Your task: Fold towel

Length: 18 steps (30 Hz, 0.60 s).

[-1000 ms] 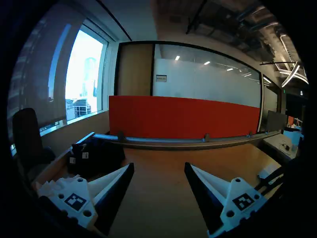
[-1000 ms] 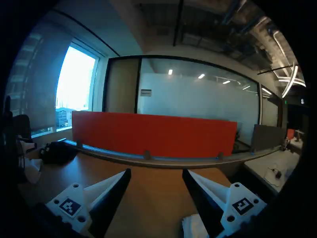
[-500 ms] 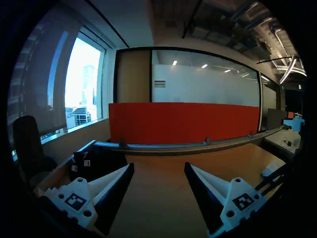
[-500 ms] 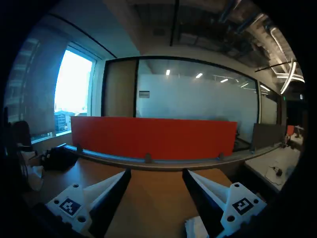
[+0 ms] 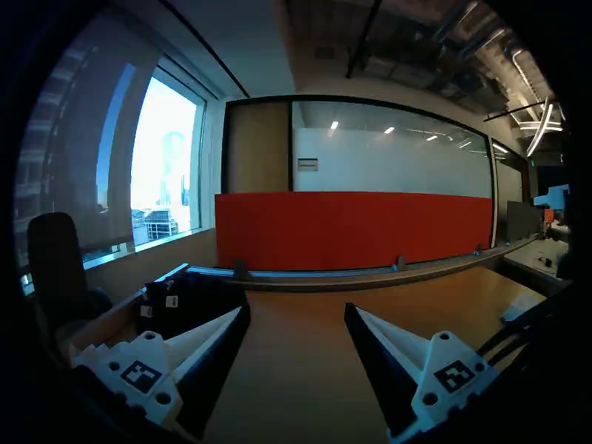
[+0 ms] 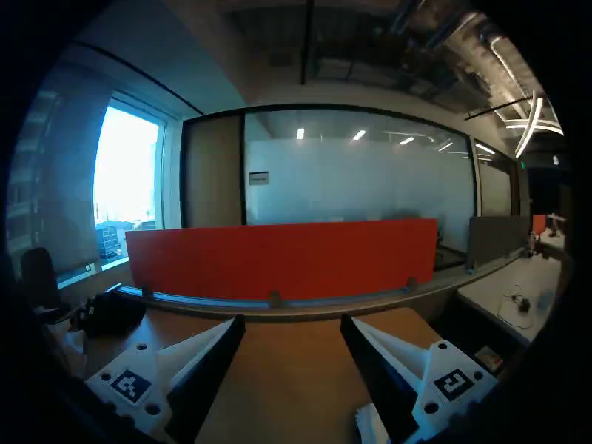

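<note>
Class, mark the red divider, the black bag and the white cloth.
Red divider [image 5: 355, 231]: left gripper view, middle of its face.
Black bag [image 5: 203, 296]: left gripper view, its top.
White cloth [image 6: 368, 427]: right gripper view, its visible edge.

Left gripper [image 5: 296, 318] and right gripper [image 6: 292, 329] both gape wide, level, holding nothing.

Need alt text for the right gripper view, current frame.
The right gripper is open and empty over a wooden desk, with a scrap of white cloth, probably the towel, at the bottom edge. Beyond are a red divider panel, a black bag at left and a bright window.
</note>
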Motion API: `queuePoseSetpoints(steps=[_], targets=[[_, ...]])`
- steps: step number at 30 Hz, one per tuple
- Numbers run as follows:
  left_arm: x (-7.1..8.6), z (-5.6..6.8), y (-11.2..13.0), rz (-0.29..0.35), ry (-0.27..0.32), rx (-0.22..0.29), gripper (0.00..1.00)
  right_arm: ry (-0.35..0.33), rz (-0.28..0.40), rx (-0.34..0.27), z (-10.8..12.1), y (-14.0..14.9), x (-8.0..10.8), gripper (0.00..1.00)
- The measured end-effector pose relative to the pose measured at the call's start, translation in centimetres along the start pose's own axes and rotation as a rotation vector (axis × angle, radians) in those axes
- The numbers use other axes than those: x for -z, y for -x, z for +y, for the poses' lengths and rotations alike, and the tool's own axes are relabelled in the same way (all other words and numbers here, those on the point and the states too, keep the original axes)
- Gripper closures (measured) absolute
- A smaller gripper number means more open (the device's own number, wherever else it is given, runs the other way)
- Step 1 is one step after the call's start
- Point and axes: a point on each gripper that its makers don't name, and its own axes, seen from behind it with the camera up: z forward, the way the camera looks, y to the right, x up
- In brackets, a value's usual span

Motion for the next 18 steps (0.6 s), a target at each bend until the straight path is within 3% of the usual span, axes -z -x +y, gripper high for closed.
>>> queuePoseSetpoints(steps=[18], targets=[[0.0,-1.9,6.3,0.072,-0.009,-0.025,0.06,-0.013,0.024,0.023,-2.4,3.0,-0.7,0.00]])
